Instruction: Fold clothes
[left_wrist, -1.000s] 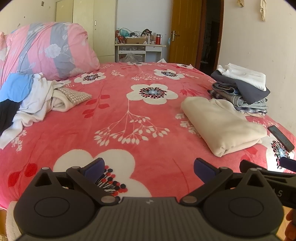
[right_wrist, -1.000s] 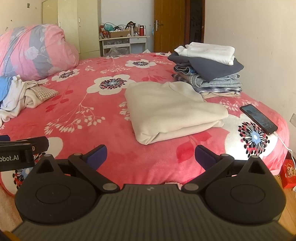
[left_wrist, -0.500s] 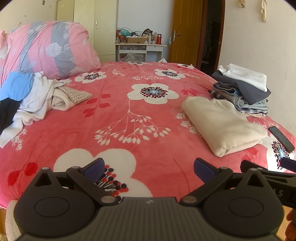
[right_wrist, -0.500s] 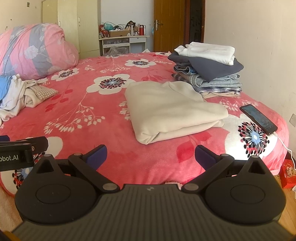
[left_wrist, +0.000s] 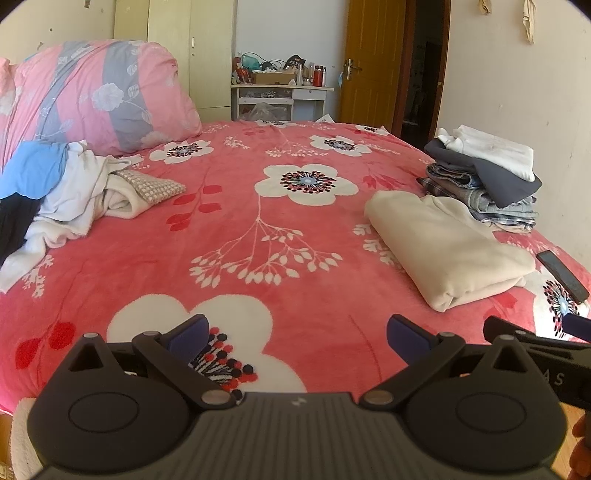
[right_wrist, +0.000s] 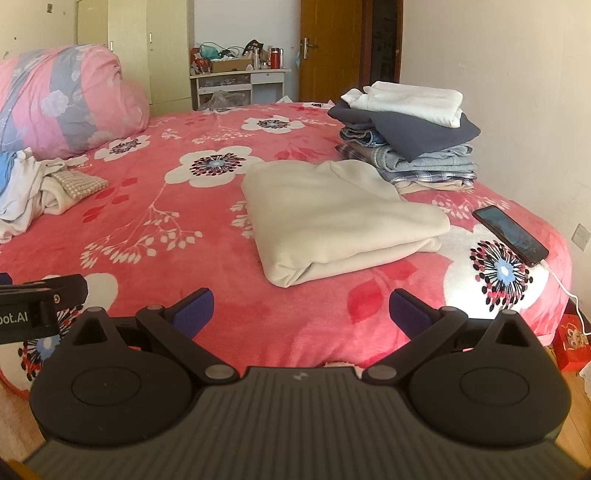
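**Both tongs wide and empty at the foot of the bed**

I have the left gripper (left_wrist: 297, 338) at the near edge of the bed (left_wrist: 258, 266), its blue-padded fingers spread wide with nothing between them; only the pink floral blanket shows in the gap. My right gripper (right_wrist: 301, 312) sits beside it, also wide apart and empty, over the same edge. In the left view the right gripper's body pokes in at about 4 o'clock; in the right view the left one shows at 9 o'clock.

From the left camera, the folded cream garment (left_wrist: 443, 247) lies flat on the blanket at roughly 2 o'clock, well apart from either set of fingers. From the right camera the same piece (right_wrist: 332, 218) sits almost dead ahead, at 12 o'clock, folded edge toward me.

Behind it, against the wall at 1 o'clock in the right view, stands the stack of folded clothes (right_wrist: 410, 140), a white piece on top of a dark grey one, with denim and plaid below. The cream garment's far corner is just beside the base of that stack.

The pile of unfolded clothes (left_wrist: 62, 195) is at 10 o'clock in the left view: blue, white, black and a checked beige piece, heaped near the big pink pillow (left_wrist: 96, 96).

A phone (right_wrist: 511, 234) rests on the blanket at 3 o'clock in the right view, with a white cable at its near end.
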